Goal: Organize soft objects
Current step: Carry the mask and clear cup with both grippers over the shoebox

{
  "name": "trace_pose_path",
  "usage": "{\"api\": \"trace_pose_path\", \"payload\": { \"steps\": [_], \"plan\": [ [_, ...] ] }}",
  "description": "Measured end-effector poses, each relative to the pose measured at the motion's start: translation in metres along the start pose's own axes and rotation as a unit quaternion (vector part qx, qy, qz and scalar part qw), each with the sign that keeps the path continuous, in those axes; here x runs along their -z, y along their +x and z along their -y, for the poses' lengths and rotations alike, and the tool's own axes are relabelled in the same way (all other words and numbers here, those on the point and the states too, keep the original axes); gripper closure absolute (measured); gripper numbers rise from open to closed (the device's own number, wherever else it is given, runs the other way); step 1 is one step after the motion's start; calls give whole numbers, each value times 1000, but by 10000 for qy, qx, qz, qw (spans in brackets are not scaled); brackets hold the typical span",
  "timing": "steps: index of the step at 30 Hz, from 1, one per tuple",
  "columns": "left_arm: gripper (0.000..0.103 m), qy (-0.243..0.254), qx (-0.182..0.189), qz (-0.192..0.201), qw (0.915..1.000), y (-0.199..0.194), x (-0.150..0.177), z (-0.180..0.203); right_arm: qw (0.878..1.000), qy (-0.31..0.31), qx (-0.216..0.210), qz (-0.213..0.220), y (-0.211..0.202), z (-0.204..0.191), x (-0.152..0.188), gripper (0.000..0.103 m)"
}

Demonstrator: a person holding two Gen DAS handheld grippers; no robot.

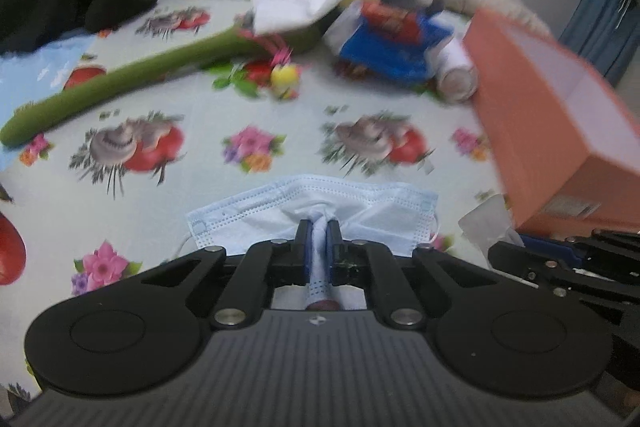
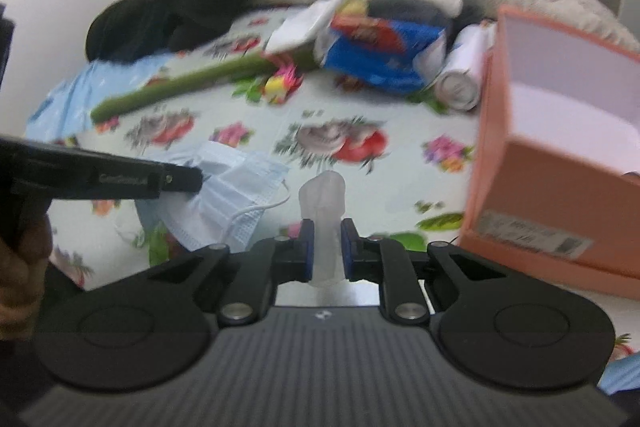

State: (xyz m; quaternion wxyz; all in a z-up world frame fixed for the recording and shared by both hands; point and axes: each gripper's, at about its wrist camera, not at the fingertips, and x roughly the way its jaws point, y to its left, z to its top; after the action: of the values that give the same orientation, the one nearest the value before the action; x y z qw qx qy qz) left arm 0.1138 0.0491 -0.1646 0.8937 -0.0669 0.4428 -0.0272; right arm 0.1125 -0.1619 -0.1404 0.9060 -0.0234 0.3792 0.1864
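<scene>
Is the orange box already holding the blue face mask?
No, the face mask is pinched between the jaws of the left gripper above the bedsheet, outside the orange box.

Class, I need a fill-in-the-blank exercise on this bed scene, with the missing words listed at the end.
1. The left gripper is shut on a light blue ____.
2. The right gripper pinches a crumpled piece of clear ____.
3. The open cardboard box on the right is ____ in colour.
4. The long plush stem lying on the floral sheet is ____.

Missing words: face mask; plastic; orange; green
</scene>
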Motion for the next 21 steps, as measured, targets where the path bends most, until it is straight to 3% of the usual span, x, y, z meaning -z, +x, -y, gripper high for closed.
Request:
{"api": "trace_pose_path", "payload": {
  "steps": [10, 21],
  "plan": [
    [95, -122, 511, 501, 9974, -58, -37, 42, 9973, 341, 326, 568, -66, 22, -29, 86],
    [95, 192, 927, 771, 9925, -108, -64, 90, 9895, 705, 663, 1076, -127, 51, -41, 86]
  ]
}}
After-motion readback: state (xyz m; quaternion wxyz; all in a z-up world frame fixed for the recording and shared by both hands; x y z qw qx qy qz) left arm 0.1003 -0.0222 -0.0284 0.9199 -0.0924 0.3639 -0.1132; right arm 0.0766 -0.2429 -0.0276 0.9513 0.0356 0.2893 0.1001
